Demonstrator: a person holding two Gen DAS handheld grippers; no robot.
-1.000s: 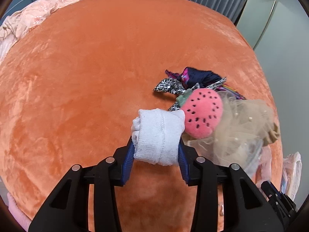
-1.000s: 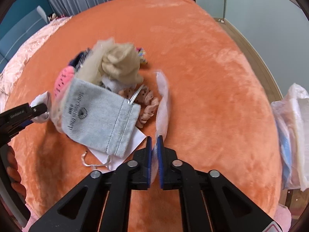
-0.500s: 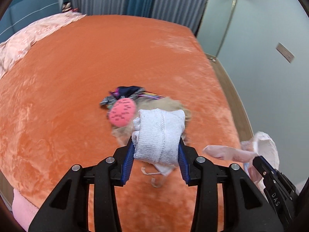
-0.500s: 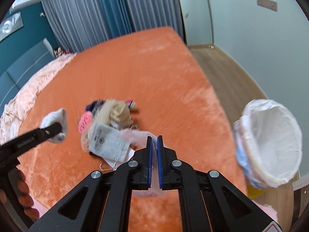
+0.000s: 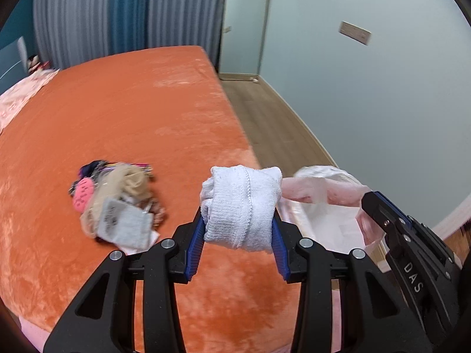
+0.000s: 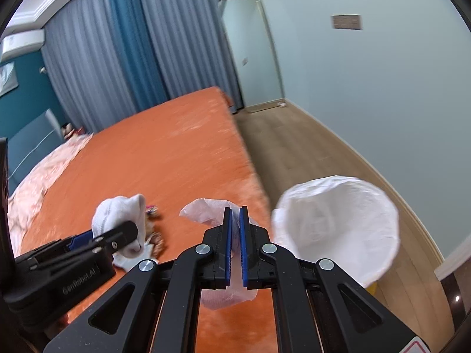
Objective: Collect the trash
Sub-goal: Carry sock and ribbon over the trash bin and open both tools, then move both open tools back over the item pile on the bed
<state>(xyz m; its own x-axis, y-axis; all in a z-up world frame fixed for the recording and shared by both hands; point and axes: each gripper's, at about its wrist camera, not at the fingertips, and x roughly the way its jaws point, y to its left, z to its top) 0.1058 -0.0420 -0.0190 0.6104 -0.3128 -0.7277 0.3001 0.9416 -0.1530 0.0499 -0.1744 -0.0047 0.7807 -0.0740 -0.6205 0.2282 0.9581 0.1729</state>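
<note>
In the left wrist view my left gripper [image 5: 238, 223] is shut on a rolled white sock [image 5: 240, 203], held above the orange bed [image 5: 132, 111]. To its right, my right gripper [image 5: 371, 203] pinches a thin pink plastic wrapper [image 5: 306, 189]. In the right wrist view my right gripper [image 6: 235, 214] has its jaws shut on that wrapper [image 6: 203, 209], which hangs above and below the pads. A bin with a white liner [image 6: 338, 223] stands open on the floor just to the right. The left gripper [image 6: 117, 232] with the sock [image 6: 117, 210] is at the lower left.
A pile of small things [image 5: 114, 203] lies on the bed: a pink strawberry plush, beige tulle, a grey pouch, dark fabric. Wooden floor [image 6: 294, 147] runs between the bed edge and the pale wall. Curtains [image 6: 132, 44] hang behind the bed.
Both grippers have risen and swung right, away from the pile and toward the bed's edge, each keeping its hold. The lined bin has come fully into the right wrist view.
</note>
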